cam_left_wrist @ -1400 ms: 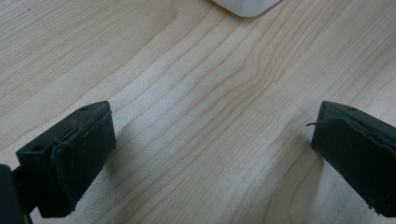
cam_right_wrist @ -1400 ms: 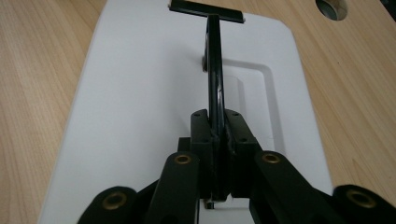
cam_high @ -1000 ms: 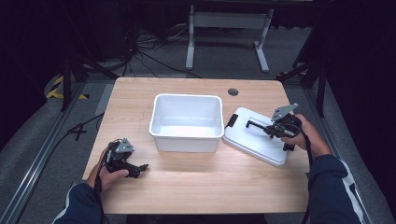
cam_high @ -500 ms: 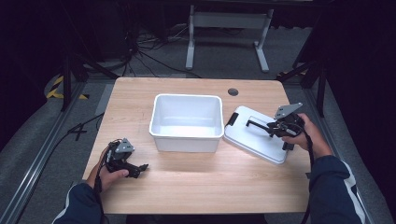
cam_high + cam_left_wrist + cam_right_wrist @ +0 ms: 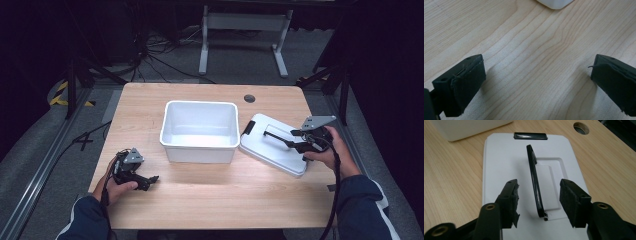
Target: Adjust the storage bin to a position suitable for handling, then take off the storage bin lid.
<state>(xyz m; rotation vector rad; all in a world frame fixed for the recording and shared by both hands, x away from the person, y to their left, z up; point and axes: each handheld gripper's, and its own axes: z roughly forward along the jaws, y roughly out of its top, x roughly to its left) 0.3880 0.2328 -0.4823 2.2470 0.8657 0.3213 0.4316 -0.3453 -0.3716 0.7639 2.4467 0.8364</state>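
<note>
Here the thin black handle (image 5: 535,185), raised on the white lid (image 5: 499,170) beside the tub (image 5: 200,130), is straddled untouched by the wide-open right gripper (image 5: 539,195), so an off-centre closing could be expected to tilt the lid, while the left gripper (image 5: 536,75) is held wide over bare table (image 5: 536,50).

table (image 5: 210,195): showing pale wood w/ wavy grain lines
tub (image 5: 200,131): showing plain white, in & out
lid (image 5: 504,170): showing white, w/ black handle (image 5: 535,185) & black clip (image 5: 530,135)
left gripper (image 5: 539,80): showing black, matte pads
right gripper (image 5: 539,200): showing black, brass-coloured rivets
sleeves (image 5: 365,210): showing dark blue w/ white stripe
floor (image 5: 50,150): showing grey, yellow-black tape at left
</note>
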